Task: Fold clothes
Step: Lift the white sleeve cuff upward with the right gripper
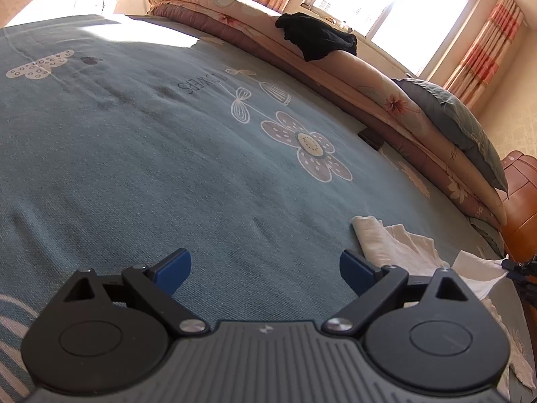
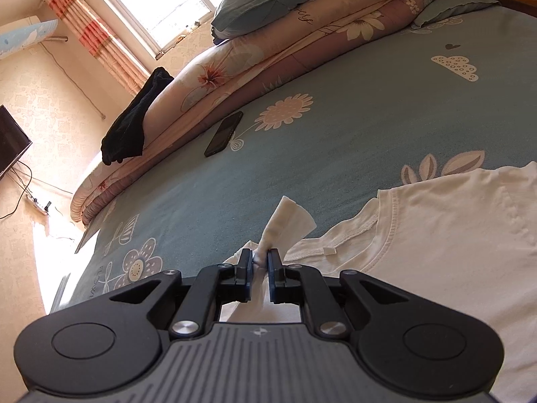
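The right gripper [image 2: 259, 259] pinches a bunched edge of the white T-shirt [image 2: 436, 235], which spreads toward three o'clock on the bed [image 2: 302, 154]. The left gripper [image 1: 265, 268] gapes wide and empty, with white cloth at its three o'clock.

A phone [image 2: 224, 133] lies on the bedspread [image 2: 335, 141] beside the folded quilt [image 2: 235, 63], beyond the shirt [image 2: 436, 235].
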Available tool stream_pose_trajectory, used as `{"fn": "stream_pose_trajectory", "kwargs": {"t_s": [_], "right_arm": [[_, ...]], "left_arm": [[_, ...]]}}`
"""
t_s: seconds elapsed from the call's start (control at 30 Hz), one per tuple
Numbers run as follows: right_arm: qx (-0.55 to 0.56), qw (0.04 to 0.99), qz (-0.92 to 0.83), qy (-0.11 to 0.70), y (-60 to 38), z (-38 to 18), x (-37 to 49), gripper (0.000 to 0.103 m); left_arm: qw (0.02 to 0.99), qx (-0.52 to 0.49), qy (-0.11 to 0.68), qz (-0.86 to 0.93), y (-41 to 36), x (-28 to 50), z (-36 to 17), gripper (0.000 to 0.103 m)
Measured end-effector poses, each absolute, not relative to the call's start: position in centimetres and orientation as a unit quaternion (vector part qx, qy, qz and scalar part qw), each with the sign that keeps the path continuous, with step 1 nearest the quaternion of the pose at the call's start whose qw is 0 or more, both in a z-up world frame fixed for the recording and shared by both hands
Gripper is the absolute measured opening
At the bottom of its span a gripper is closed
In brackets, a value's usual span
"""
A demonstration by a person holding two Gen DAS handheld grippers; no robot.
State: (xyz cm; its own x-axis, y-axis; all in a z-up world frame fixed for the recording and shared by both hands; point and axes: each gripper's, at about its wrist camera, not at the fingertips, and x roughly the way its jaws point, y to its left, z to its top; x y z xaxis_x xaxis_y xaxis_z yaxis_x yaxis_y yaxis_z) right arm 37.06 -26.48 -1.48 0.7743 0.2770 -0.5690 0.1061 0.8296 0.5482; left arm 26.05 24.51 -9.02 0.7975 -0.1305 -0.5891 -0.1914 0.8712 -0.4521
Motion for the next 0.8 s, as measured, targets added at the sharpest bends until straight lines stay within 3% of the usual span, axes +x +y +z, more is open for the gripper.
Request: {"fn": "stream_pose_trajectory", "kwargs": {"t_s": [0.8], "right_arm": [[0.299,0.9,-0.024,0.315,-32.7,-1.9,34.5,0.011]], "left_arm": [[0.914,-0.241,0.328,0.008,23.2,26.7,-9.0,0.095]]}}
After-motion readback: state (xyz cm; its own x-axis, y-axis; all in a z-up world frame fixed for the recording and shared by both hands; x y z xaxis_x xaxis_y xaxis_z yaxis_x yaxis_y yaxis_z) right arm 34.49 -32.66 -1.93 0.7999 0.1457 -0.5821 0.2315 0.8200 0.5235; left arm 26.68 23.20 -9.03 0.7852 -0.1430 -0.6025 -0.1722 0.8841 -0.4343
